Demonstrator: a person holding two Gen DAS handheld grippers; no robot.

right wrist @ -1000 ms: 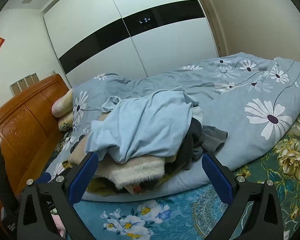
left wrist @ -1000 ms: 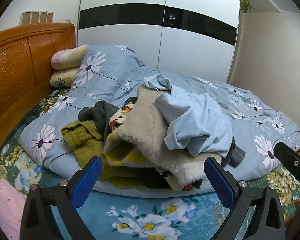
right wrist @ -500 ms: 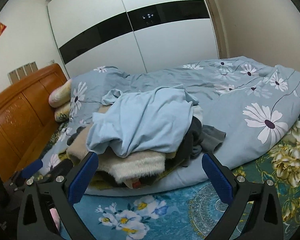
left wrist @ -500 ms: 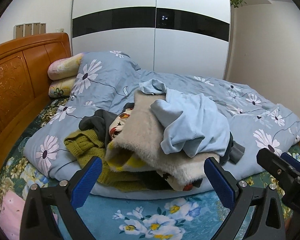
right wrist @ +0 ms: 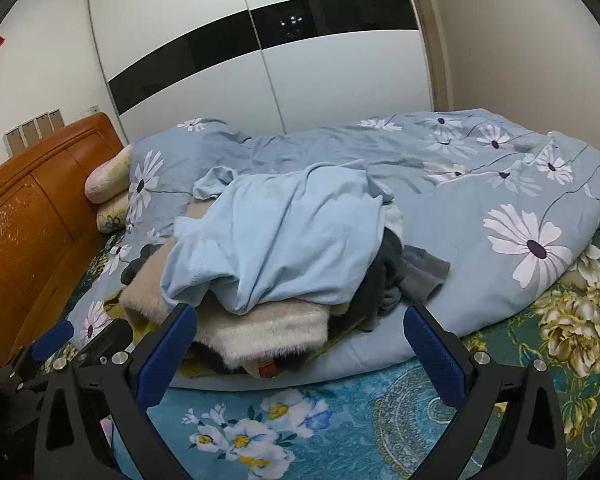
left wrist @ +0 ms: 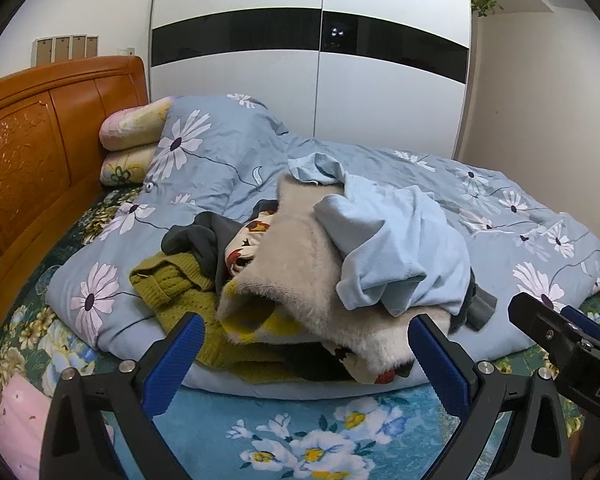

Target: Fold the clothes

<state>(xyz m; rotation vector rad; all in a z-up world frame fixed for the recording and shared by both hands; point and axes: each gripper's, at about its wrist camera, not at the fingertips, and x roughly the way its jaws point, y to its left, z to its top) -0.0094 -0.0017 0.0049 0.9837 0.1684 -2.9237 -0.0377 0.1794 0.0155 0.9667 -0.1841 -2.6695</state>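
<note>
A heap of clothes lies on the bed. On top is a light blue garment over a fluffy cream garment. An olive knitted sweater and dark grey clothes lie under and beside them. My left gripper is open and empty, just short of the heap. My right gripper is open and empty, also in front of the heap. Each gripper shows at the edge of the other's view.
A blue flowered duvet covers the bed behind the heap. A floral sheet lies in front. A wooden headboard and pillows are at the left. A white wardrobe stands behind.
Both grippers have drifted slightly and tilted, so the heap sits lower and closer in view. The right gripper has come further into the left view. Both stay open.
</note>
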